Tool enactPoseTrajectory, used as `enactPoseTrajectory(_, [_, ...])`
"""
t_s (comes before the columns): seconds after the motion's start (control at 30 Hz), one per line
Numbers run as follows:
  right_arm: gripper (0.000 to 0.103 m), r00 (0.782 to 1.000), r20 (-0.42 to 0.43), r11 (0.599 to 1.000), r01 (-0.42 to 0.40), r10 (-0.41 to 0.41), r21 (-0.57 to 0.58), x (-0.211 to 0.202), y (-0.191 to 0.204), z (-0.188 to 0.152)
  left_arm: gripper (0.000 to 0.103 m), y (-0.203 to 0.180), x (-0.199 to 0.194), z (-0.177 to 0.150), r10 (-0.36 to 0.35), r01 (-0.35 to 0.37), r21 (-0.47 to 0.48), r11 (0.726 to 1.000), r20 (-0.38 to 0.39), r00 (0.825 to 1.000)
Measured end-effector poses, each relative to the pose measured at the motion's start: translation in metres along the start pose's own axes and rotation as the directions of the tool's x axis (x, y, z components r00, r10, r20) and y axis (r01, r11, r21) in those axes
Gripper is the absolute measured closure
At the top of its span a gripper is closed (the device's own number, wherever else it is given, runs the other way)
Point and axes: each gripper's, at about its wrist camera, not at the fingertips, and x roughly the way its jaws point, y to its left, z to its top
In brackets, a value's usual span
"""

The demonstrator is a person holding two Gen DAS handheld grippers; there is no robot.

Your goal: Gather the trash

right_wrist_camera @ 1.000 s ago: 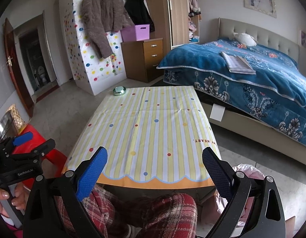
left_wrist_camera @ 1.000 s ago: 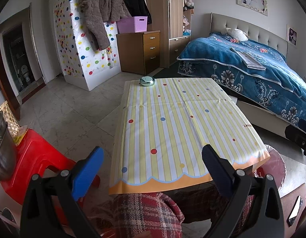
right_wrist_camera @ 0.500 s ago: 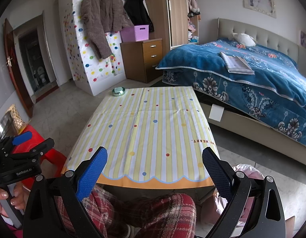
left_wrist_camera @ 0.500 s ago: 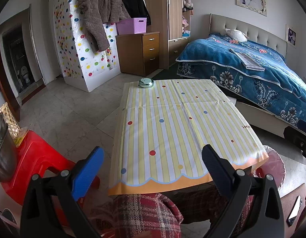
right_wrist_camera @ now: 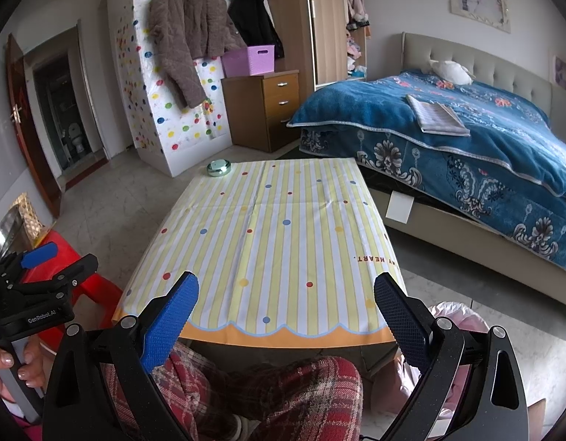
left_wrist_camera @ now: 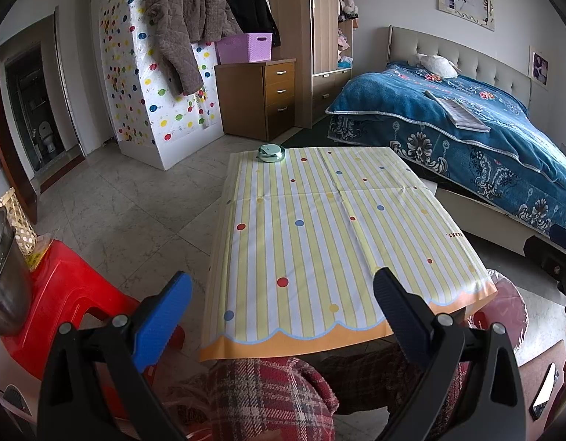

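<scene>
Ahead of the fingers, a smooth, faintly glossy striped yellow-and-white dotted cloth (left_wrist_camera: 334, 228) covers the worktop, creased in folds. At its far end sits a shiny round pale-green metal tin (left_wrist_camera: 271, 153). The blue finger pads (right_wrist_camera: 170, 321) look matt, finely textured rubber; left of them stands a glossy red plastic stool (left_wrist_camera: 62, 294).

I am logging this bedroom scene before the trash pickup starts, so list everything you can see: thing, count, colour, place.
table: 1, yellow-striped dotted cloth, centre
round tin: 1, pale green, table's far left corner
bed: 1, blue floral cover, right
folded cloth: 1, grey, on the bed
drawer cabinet: 1, brown, far wall
basket: 1, purple, on the cabinet
coats: 2, brown and black, hanging
stool: 1, red, left of table
metal bowl: 1, silver, on the stool
plastic bag: 1, pink, floor by the table's near right corner
legs: plaid trousers, under the table's near edge
left gripper: open, empty
right gripper: open, empty
</scene>
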Motion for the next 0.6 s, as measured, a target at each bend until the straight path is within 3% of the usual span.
enactPoseTrajectory(0.6, [0.008, 1.0, -0.002, 1.0, -0.002, 0.002, 0.003, 0.0, -0.0027, -0.0005, 0.007, 0.0016, -0.0014, -0.0004, 0.004, -0.004, -0.002, 1.0, -0.002, 1.0])
